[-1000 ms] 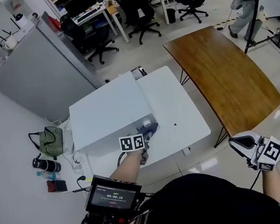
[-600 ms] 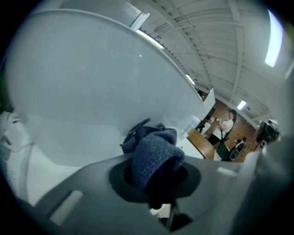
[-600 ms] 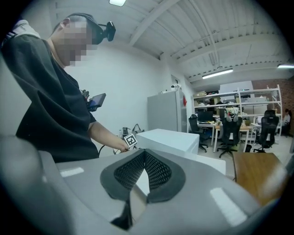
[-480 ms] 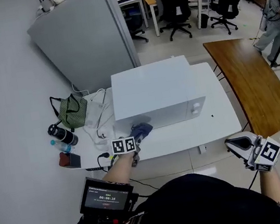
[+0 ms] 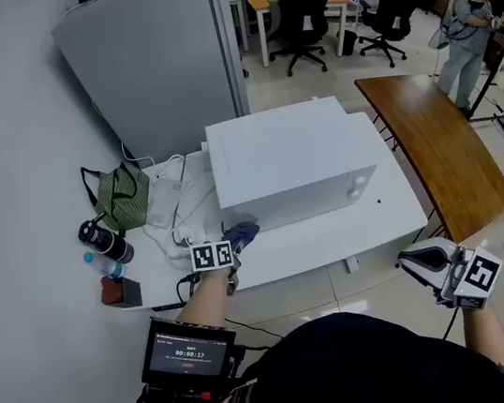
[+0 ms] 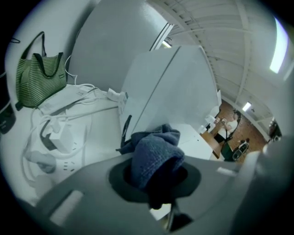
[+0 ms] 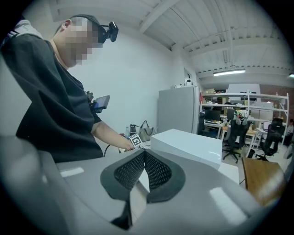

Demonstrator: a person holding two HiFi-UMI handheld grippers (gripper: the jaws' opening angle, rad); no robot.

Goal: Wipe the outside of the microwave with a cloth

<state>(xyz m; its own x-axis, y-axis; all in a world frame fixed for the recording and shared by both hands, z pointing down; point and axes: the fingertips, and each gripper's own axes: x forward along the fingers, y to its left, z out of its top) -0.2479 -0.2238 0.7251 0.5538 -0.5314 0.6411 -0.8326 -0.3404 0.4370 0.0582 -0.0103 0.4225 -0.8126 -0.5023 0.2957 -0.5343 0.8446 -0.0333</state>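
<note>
While a green bag (image 5: 123, 195) stands on the table (image 5: 361, 231) at the left of the frame, the left gripper (image 5: 233, 248) is just right of it. Its fingers are clamped on a bunched blue cloth (image 5: 242, 234). The cloth meets the lower left front corner of the white microwave (image 5: 293, 161), at frame centre.

Assessment: the cloth is soft, light and limp. It should be gripped at mid-bunch so that a wad of it projects past the fingertips. The microwave's panels look smooth and rigid, and it is probably heavy enough to stay put under light wiping pressure.

At lower right, the right gripper (image 5: 430, 263) is off the table, its fingers closed together on nothing.
</note>
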